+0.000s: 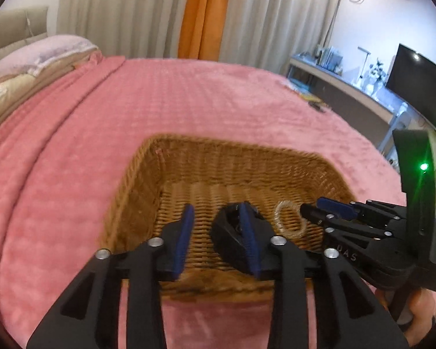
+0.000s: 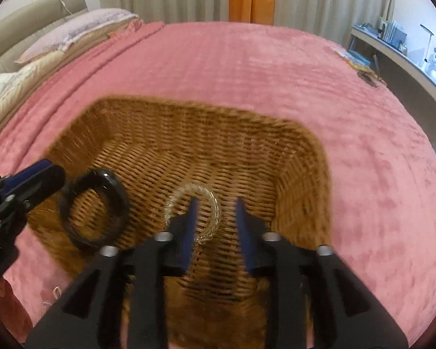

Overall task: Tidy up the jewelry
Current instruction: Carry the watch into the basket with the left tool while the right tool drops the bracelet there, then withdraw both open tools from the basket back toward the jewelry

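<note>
- Fingers of both grippers are spread apart, holding nothing: left gripper (image 1: 218, 232), right gripper (image 2: 215, 226).
- Bed (image 1: 189, 101) carries the basket (image 1: 218, 157).
- Black bangle (image 2: 94, 209) lies in the basket, just beside the clear bracelet (image 2: 194, 212).

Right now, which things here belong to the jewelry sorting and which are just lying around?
Part of the job:
wicker basket
black bangle
clear bracelet
left claw
right claw

Just lying about:
pillows
monitor
papers
</note>
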Demonstrator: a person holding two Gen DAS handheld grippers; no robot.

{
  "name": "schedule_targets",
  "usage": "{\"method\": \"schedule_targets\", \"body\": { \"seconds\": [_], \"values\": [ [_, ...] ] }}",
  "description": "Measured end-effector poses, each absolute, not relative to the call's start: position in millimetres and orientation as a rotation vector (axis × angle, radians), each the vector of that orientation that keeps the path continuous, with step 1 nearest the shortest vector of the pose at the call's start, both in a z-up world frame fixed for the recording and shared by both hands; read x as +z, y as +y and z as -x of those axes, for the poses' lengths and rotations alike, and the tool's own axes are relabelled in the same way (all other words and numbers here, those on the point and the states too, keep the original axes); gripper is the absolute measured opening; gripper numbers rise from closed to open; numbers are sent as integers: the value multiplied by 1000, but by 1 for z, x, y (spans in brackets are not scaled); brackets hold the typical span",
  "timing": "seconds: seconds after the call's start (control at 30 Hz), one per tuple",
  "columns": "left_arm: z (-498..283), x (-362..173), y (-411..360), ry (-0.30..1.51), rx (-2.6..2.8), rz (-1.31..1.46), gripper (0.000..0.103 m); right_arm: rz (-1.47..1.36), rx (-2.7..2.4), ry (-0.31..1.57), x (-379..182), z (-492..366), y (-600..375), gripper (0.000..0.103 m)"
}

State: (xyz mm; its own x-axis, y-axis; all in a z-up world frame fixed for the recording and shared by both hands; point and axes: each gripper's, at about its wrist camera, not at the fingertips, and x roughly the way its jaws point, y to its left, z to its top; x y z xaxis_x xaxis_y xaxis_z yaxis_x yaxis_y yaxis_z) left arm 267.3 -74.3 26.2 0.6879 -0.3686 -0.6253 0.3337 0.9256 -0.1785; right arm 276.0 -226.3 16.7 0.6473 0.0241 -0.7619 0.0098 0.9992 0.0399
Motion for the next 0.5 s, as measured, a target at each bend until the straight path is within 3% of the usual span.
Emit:
{"method": "schedule_targets", "body": {
  "seconds": [0.03,0.17,0.5],
  "values": [
    [-259,34,-69,697,-405,64,37,-44,12,856,22,-271,-227,42],
    [-222,57,-51,640,-459,109,44,-41,55,801,48,-232,-223,43],
    [-129,73,1,580,-470,187,47,15,128,687,80,-113,-199,43]
  ]
}}
